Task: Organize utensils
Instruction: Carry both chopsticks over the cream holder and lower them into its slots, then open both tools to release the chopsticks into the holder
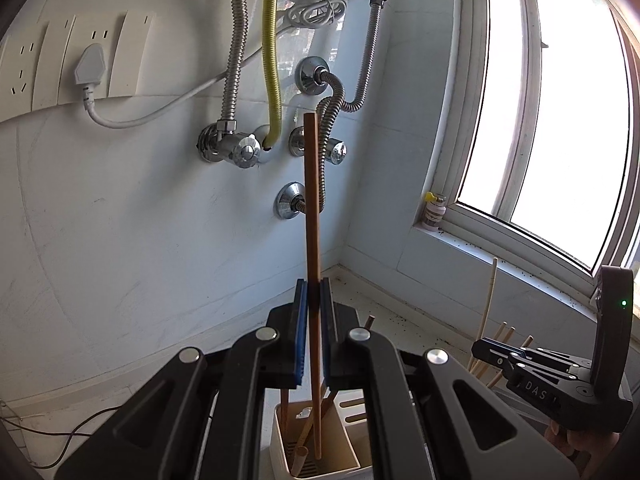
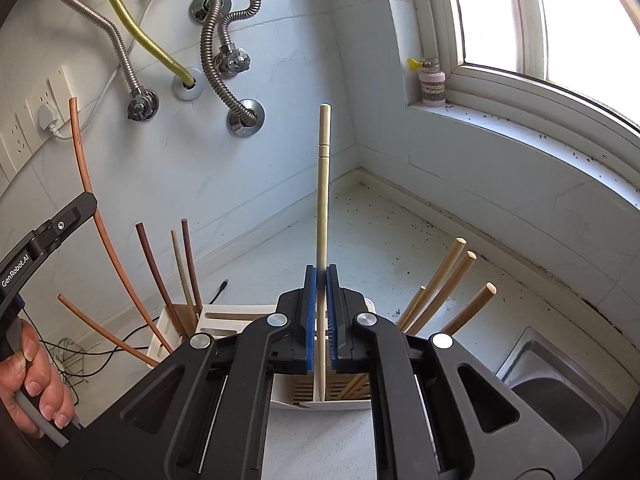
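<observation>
Setting: a white tiled kitchen corner is shown, with a window (image 2: 560,12) on the right and metal hoses (image 1: 236,40) and a yellow hose (image 1: 272,40) running down the wall.
Left claw (image 1: 313,294): it is closed on a reddish-brown chopstick (image 1: 312,200), gripped between its blue pads (image 1: 300,320).
Brown chopstick: it is held nearly upright, its upper end standing against the wall valves and its lower end reaching down into a cream utensil holder (image 1: 348,460).
Left compartment: a few more brown sticks are seen leaning inside the holder below the left claw.
Right claw (image 2: 321,280): it is closed on a pale bamboo chopstick (image 2: 323,184), pinched between its blue pads.
Pale chopstick: it is held upright, its tip set down in the slotted right compartment of the holder (image 2: 224,316).
Holder as seen from the right: dark brown chopsticks (image 2: 152,264) are gathered in the left compartment, and pale chopsticks (image 2: 444,276) lean out to the right.
Counter (image 2: 380,240): the holder stands on this speckled white surface, close to the corner.
Sink (image 2: 560,380): a steel basin is seen at the right edge, just beside the holder.
Person: a hand (image 2: 36,384) is seen gripping the handle of the left claw.
Wall: a white plug (image 1: 90,68) sits in a row of sockets at the left.
Sill: a small bottle (image 2: 431,84) stands near the window frame.
</observation>
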`<state>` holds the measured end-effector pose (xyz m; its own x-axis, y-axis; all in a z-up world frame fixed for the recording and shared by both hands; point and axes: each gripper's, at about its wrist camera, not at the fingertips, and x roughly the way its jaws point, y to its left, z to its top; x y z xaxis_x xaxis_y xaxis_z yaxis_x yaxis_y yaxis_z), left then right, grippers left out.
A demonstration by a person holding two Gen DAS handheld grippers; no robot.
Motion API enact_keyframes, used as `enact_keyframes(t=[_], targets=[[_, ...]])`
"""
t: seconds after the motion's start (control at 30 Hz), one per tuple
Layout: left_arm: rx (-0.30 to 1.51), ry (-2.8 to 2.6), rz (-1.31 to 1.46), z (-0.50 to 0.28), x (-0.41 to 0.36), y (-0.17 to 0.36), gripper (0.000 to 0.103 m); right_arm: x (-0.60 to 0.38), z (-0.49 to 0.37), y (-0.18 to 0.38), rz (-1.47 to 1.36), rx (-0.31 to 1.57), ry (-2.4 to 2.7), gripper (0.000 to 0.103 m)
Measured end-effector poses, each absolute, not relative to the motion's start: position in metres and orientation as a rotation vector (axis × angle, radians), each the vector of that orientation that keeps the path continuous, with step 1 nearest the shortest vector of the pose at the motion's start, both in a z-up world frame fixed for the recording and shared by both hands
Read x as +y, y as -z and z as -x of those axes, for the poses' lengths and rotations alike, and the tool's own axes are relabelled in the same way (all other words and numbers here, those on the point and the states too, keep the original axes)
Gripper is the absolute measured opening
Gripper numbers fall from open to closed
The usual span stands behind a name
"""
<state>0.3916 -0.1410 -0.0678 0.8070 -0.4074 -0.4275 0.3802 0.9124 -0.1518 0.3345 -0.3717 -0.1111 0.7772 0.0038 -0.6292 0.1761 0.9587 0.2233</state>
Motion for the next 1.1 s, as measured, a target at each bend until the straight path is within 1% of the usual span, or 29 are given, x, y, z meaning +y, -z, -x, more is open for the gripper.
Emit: enact_keyframes(t=[0.6, 0.63, 0.67, 0.7, 0.77, 1.03, 1.07, 1.1], targets=[[0.484, 0.402, 0.039, -0.393, -0.141, 0.086, 0.006, -0.377, -0.335, 0.135, -0.287, 0.667, 0.121, 0.005], [0.484, 0.402, 0.038, -0.393, -0.141, 0.086, 0.007, -0.376, -0.334, 0.135, -0.283, 0.664, 0.122, 0.005], [0.483, 0.4, 0.039, -0.393, -0.141, 0.085, 0.013, -0.376, -0.332, 0.135, -0.282, 0.659, 0.123, 0.005], [0.48, 0.398, 0.039, -0.392, -0.141, 0.085, 0.022, -0.375, -0.331, 0.135, -0.279, 0.656, 0.124, 0.005], [0.481, 0.397, 0.043, -0.391, -0.141, 0.085, 0.032, -0.374, -0.332, 0.136, -0.276, 0.666, 0.121, 0.005], [0.486, 0.399, 0.041, -0.388, -0.143, 0.086, 0.033, -0.374, -0.329, 0.138, -0.275, 0.677, 0.115, 0.005], [0.485, 0.398, 0.039, -0.387, -0.143, 0.086, 0.034, -0.374, -0.33, 0.139, -0.278, 0.682, 0.113, 0.005], [0.482, 0.395, 0.038, -0.386, -0.143, 0.085, 0.037, -0.375, -0.329, 0.139, -0.281, 0.681, 0.115, 0.006]])
